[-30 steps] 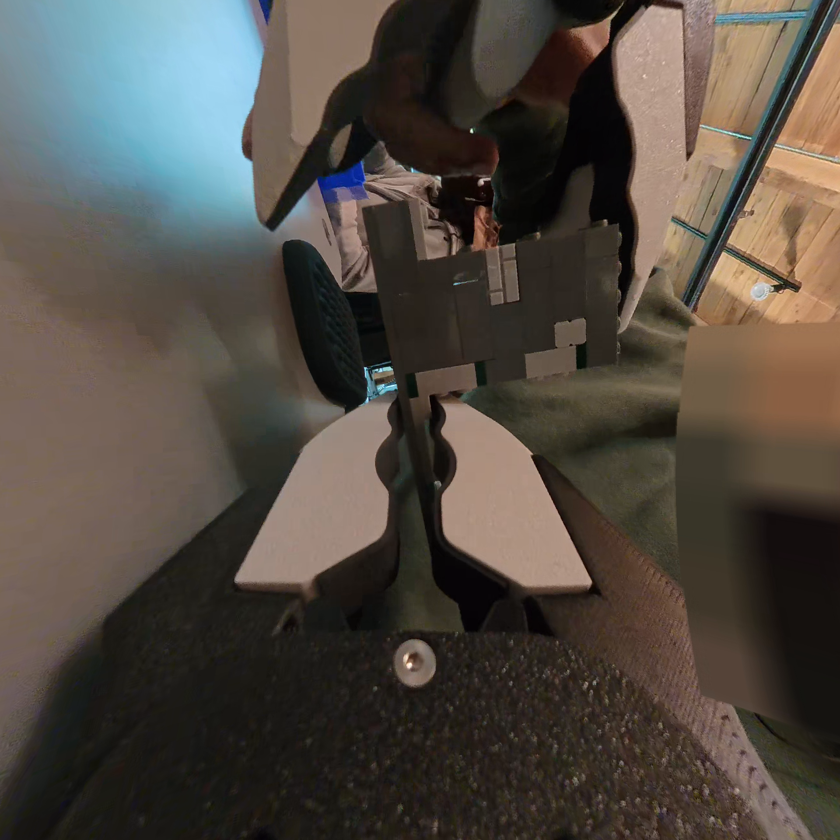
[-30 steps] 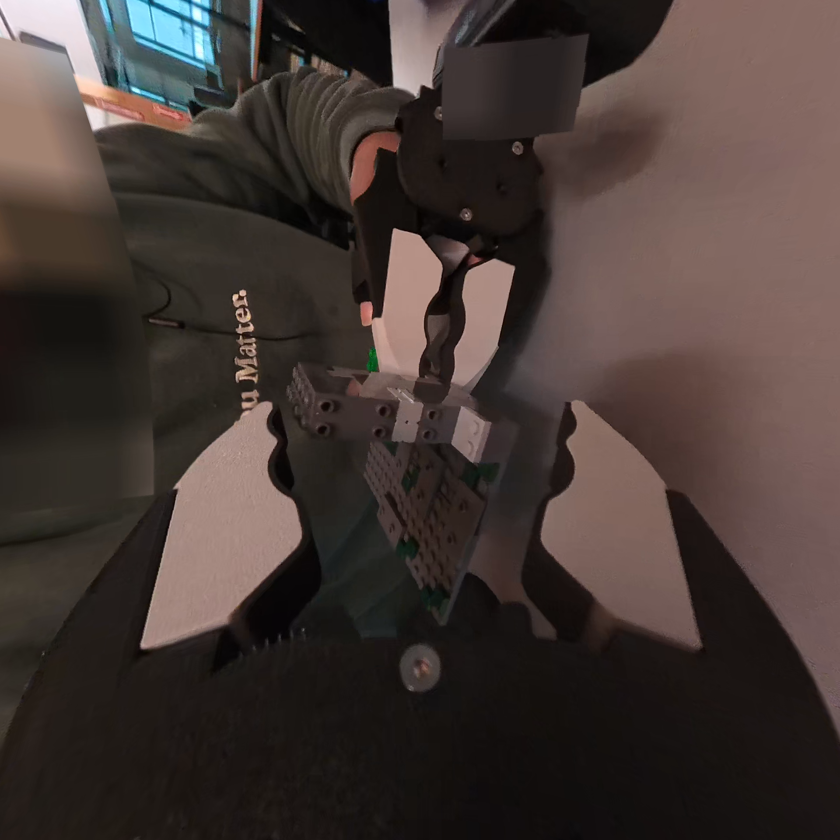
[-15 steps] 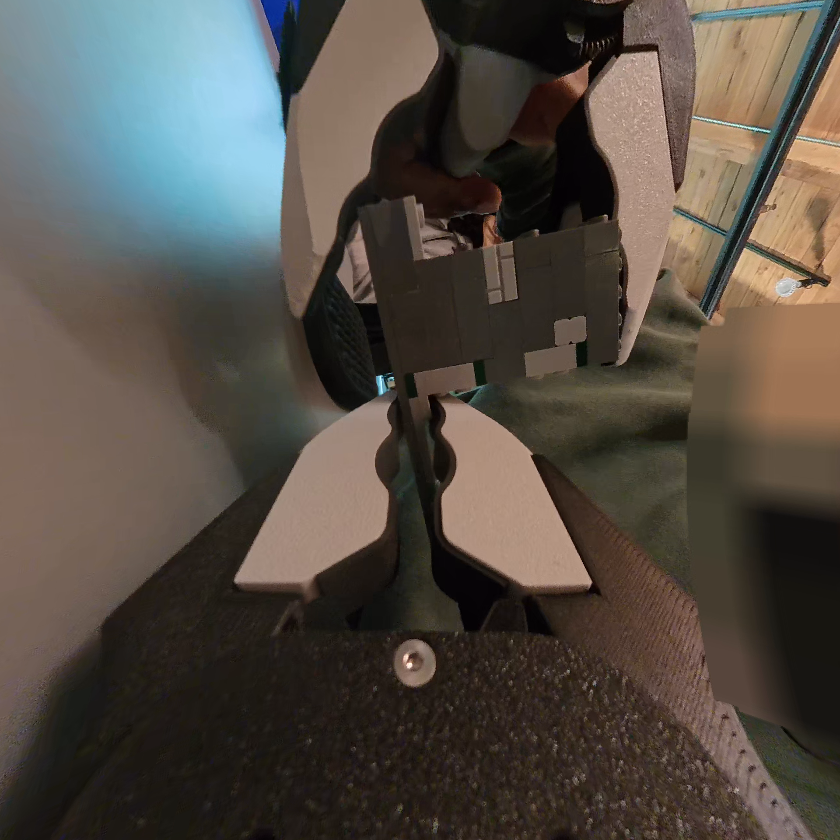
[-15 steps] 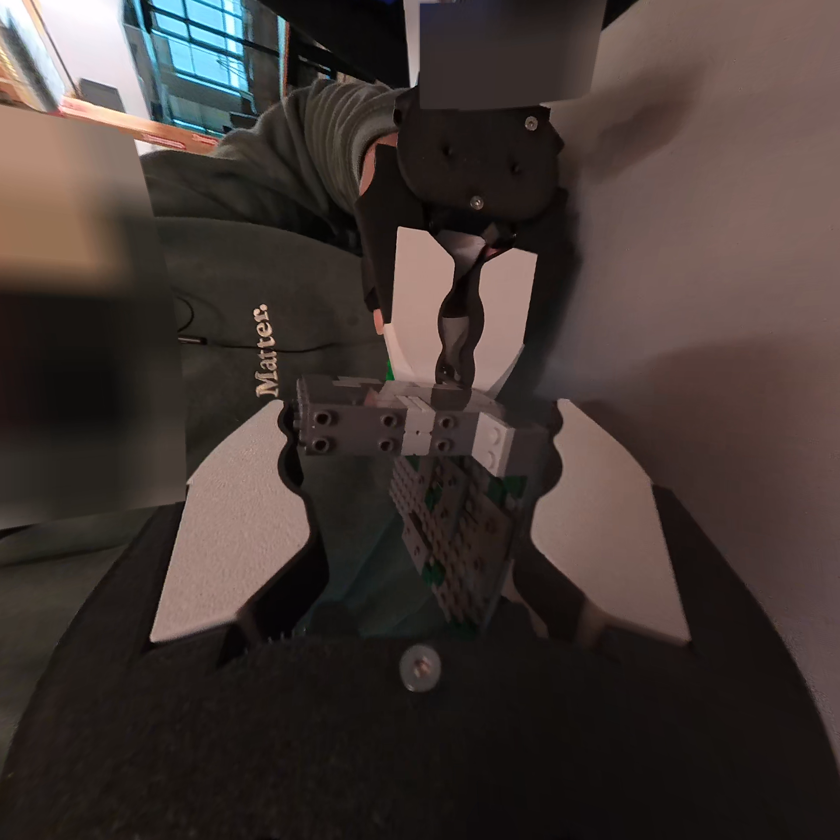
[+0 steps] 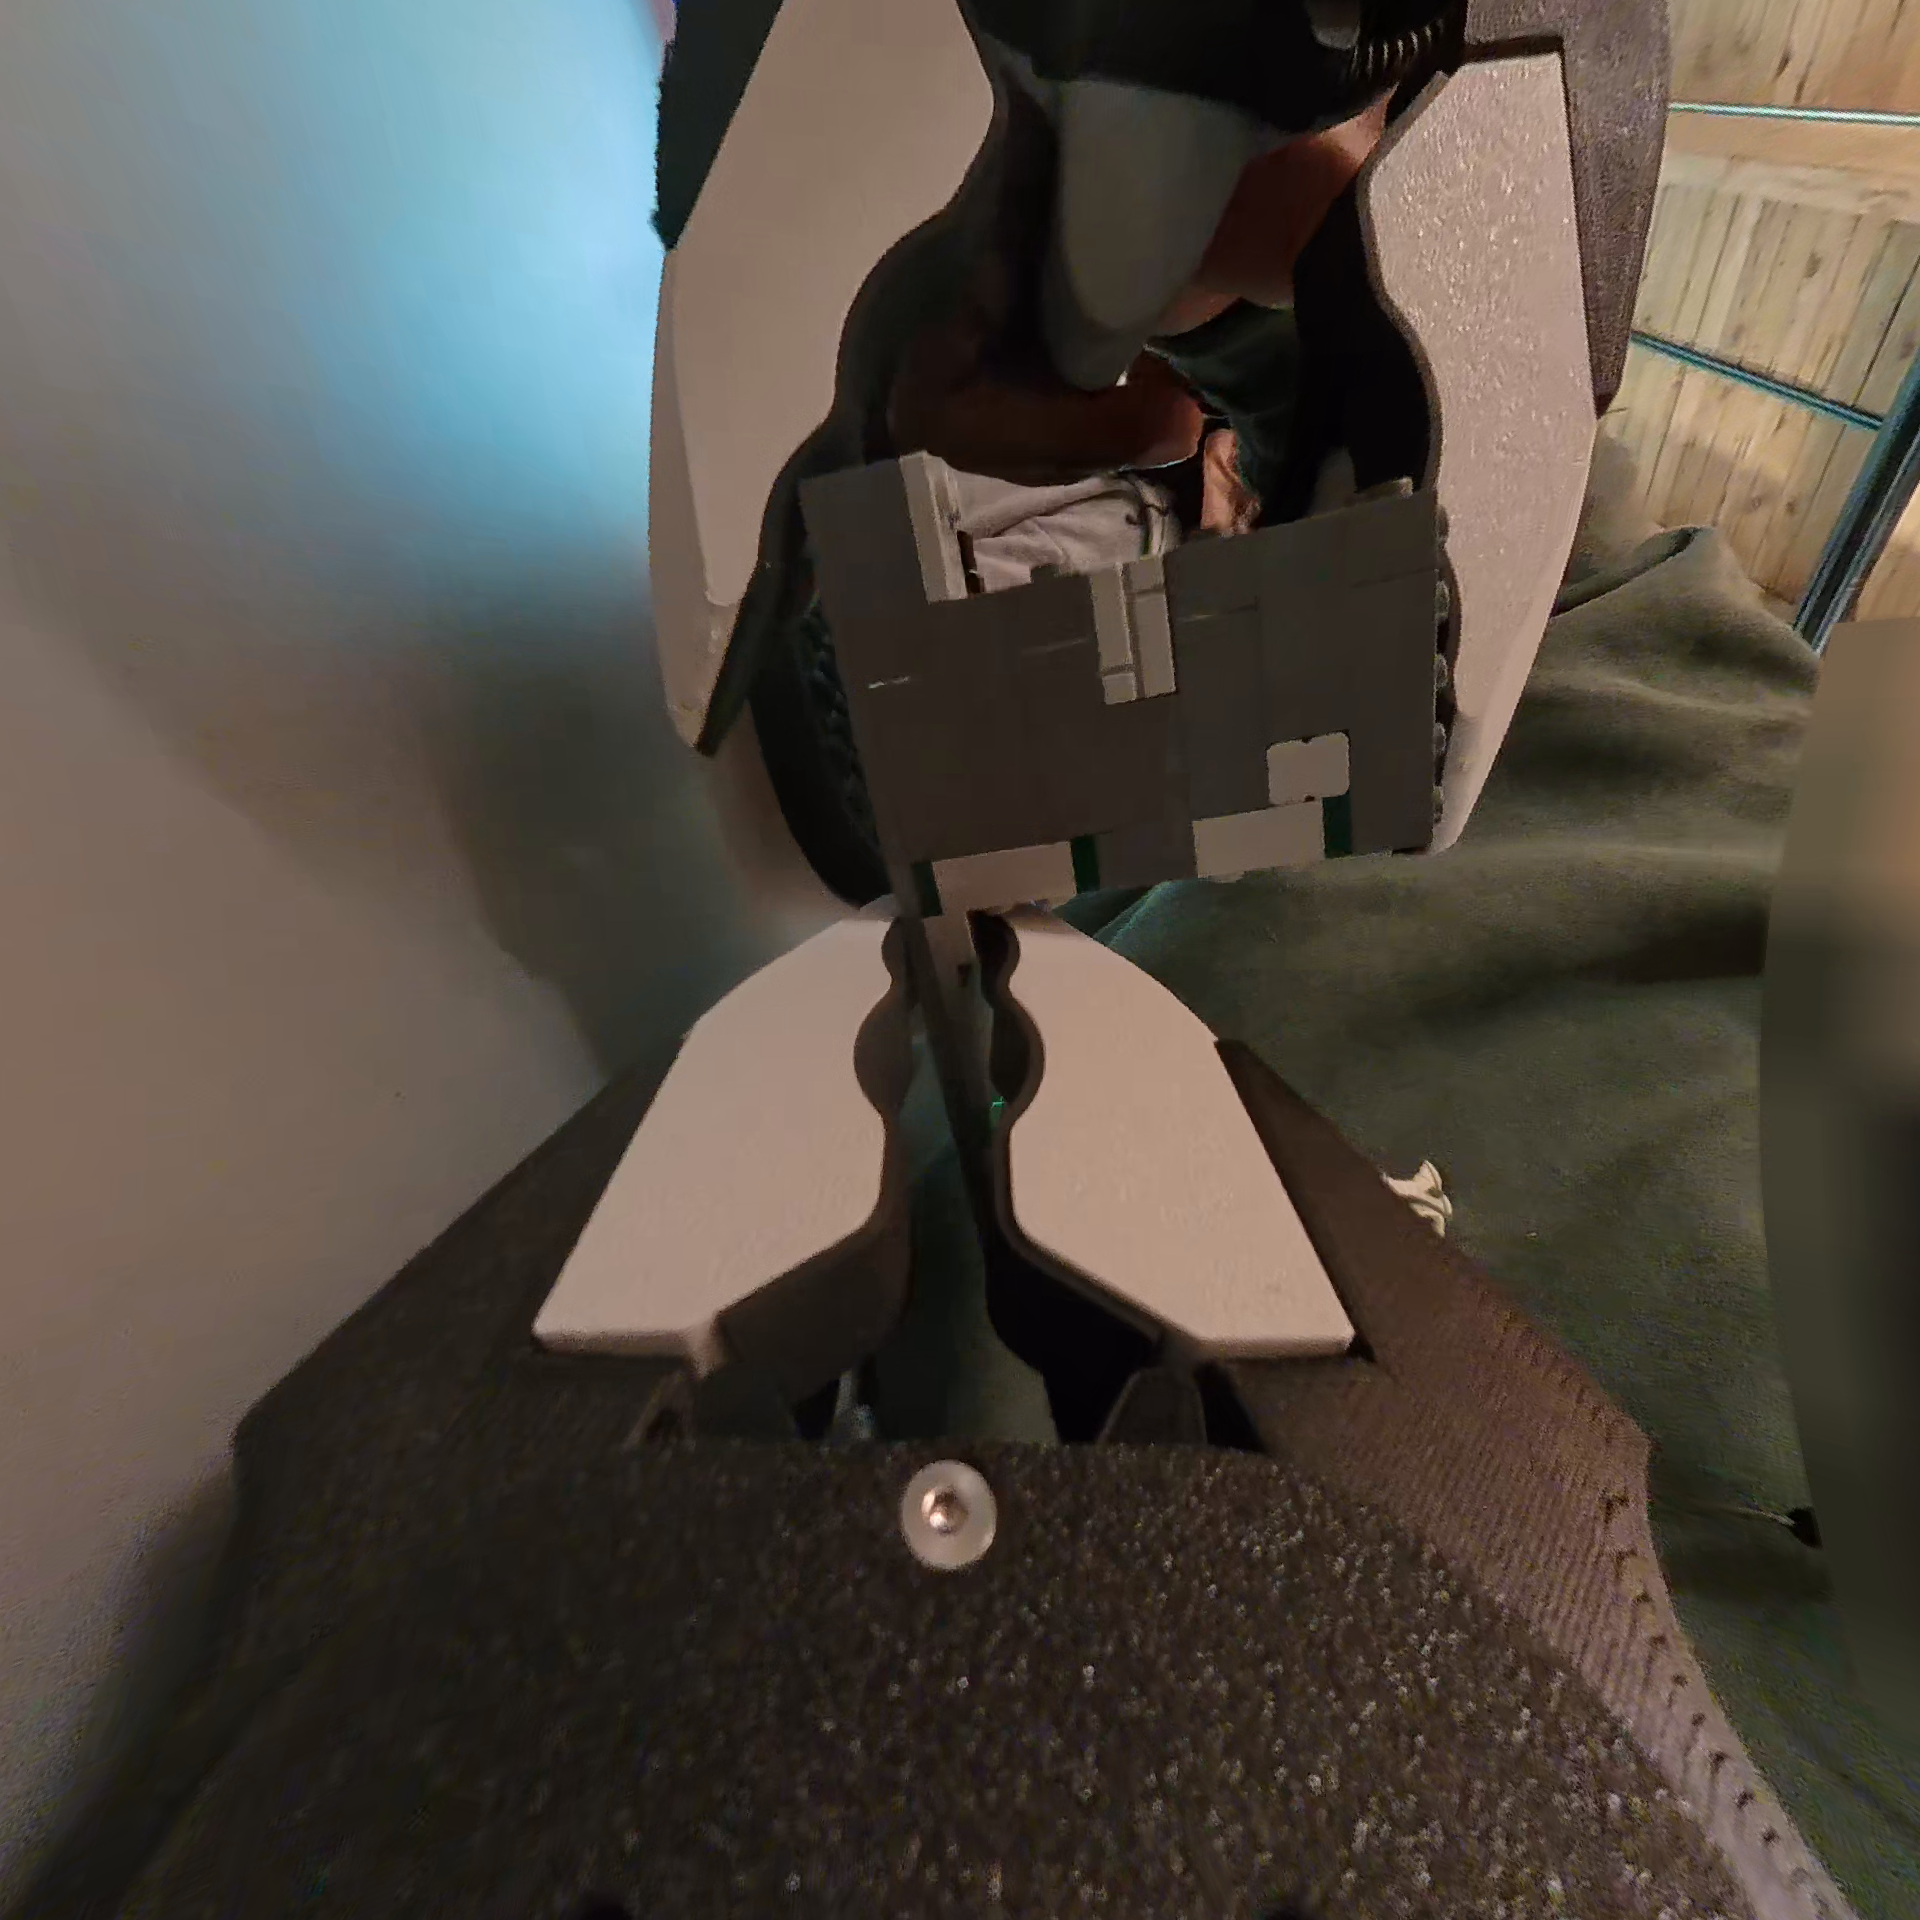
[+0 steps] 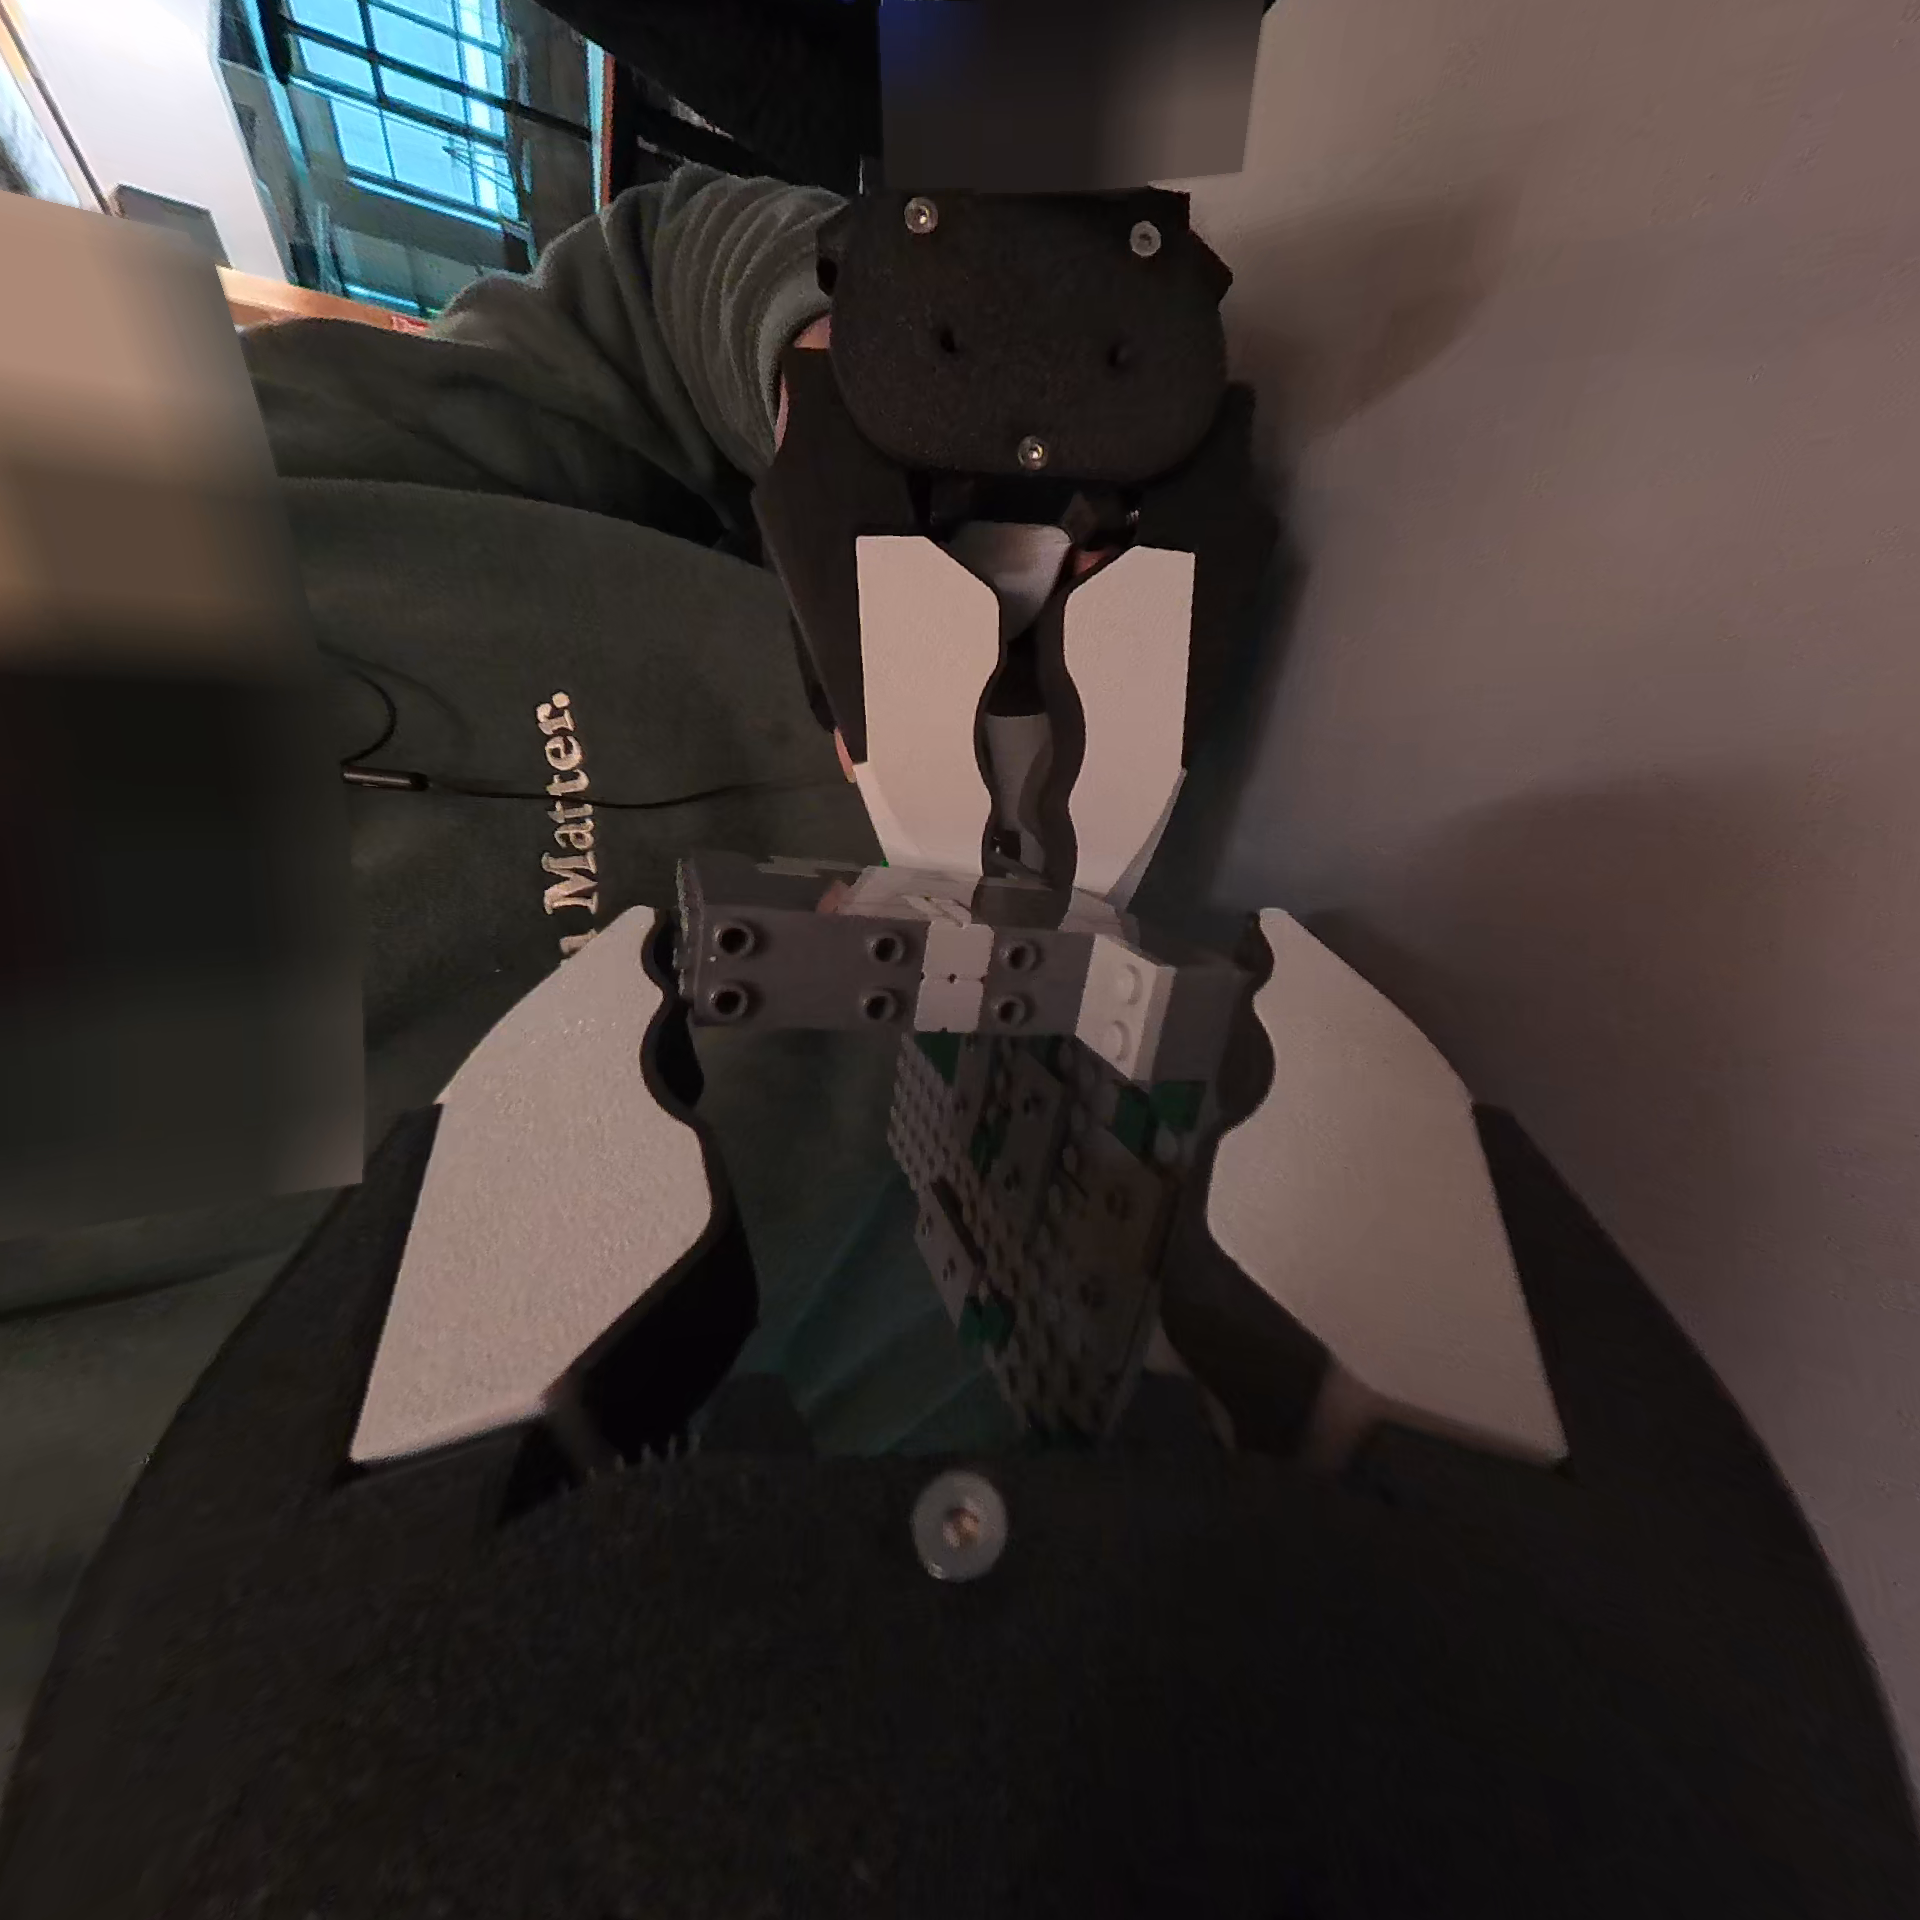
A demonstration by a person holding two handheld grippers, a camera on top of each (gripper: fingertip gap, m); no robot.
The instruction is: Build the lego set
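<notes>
The lego build (image 5: 1122, 707) is a flat dark grey assembly with light grey and green pieces. My left gripper (image 5: 945, 935) is shut on its thin lower edge and holds it up in the air. In the right wrist view the build (image 6: 1039, 1164) shows its studded face and a grey block with holes. My right gripper (image 6: 961, 935) is open, with one finger on each side of the build. Its fingers (image 5: 1496, 436) also flank the build in the left wrist view. I cannot tell whether they touch it. The left gripper (image 6: 1023, 862) faces me there.
A person in a green sweatshirt (image 6: 582, 499) is close behind the grippers. A pale wall (image 6: 1610, 623) is on one side. A wooden wall with a metal rail (image 5: 1787, 312) and a black mesh chair back (image 5: 821, 769) lie beyond. Less than 4 cm separates the two grippers' tips.
My right gripper has moved in toward the build and now straddles it, with little change in how wide it is open. My left gripper has kept its hold.
</notes>
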